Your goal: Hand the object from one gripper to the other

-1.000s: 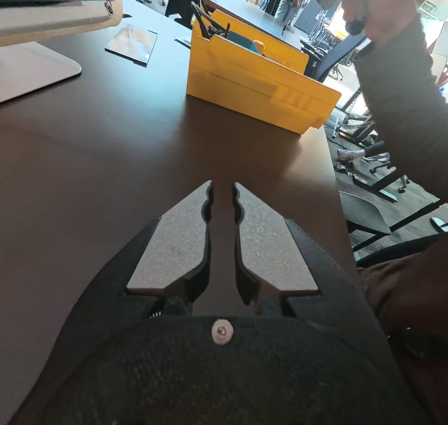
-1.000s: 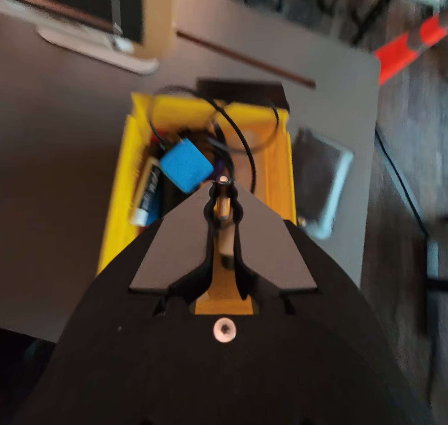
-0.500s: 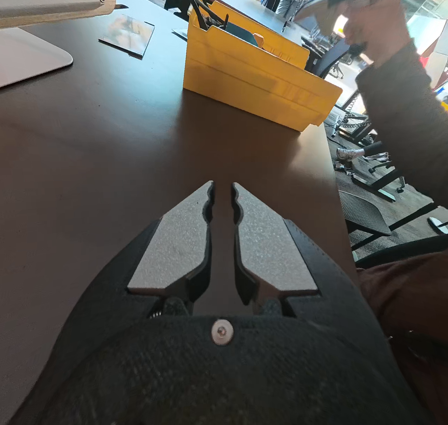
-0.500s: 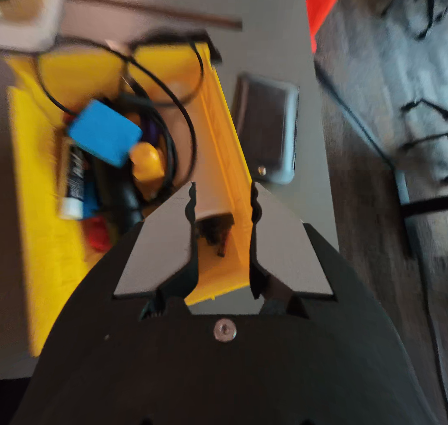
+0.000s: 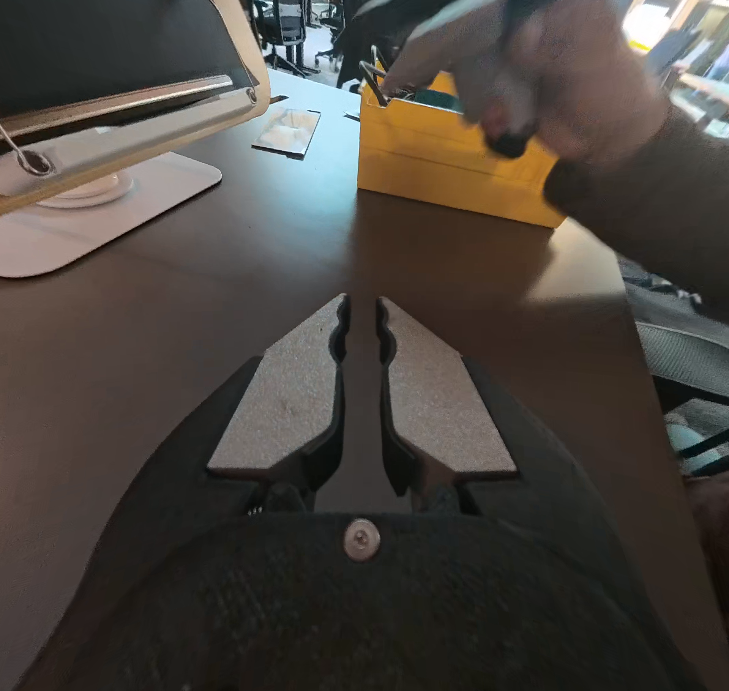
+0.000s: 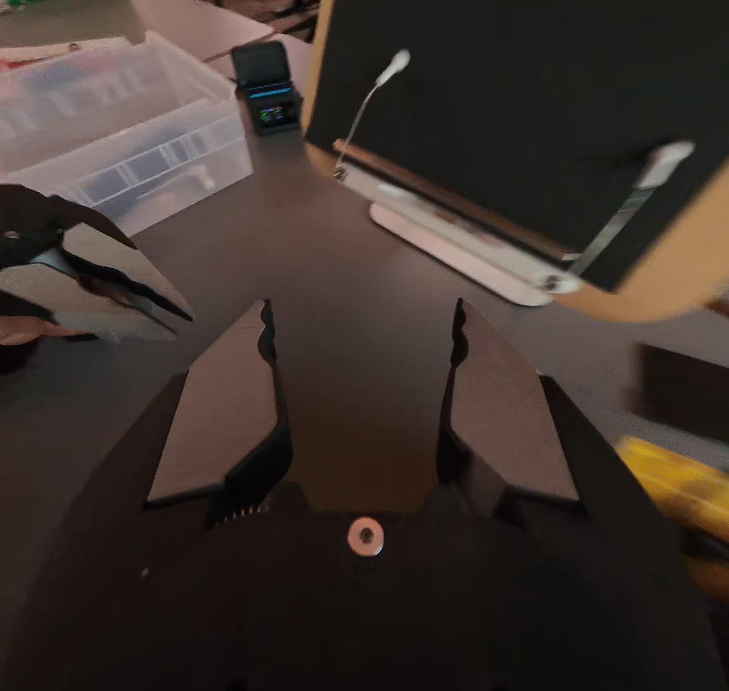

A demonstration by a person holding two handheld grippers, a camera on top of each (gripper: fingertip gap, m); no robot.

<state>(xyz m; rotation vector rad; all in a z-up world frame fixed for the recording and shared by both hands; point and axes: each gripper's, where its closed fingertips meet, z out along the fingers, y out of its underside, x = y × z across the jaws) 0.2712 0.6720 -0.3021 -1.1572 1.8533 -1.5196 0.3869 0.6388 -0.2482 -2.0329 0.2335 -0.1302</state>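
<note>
My left gripper hovers low over the dark table. Its jaws stand a narrow slit apart with nothing between them. It also shows at the left edge of the right wrist view, likewise empty. My right gripper is wide open and empty above the table, pointing toward the monitor. In the left wrist view it is a blur with the person's hand above the yellow bin. The bin holds black cables and a teal item. No handed object shows outside the bin.
A monitor on a white stand stands at the left. A shiny flat packet lies behind. A clear plastic box and a small black device sit beyond. The yellow bin's corner is at the right. Office chairs stand past the table's right edge. My right gripper is the nearer one to the monitor: about 15 cm, against 25 cm.
My right gripper, shut on a small orange and metal item over the yellow bin, opened wide and the item left its grasp. It then swung toward the monitor. My left gripper turned slightly left.
</note>
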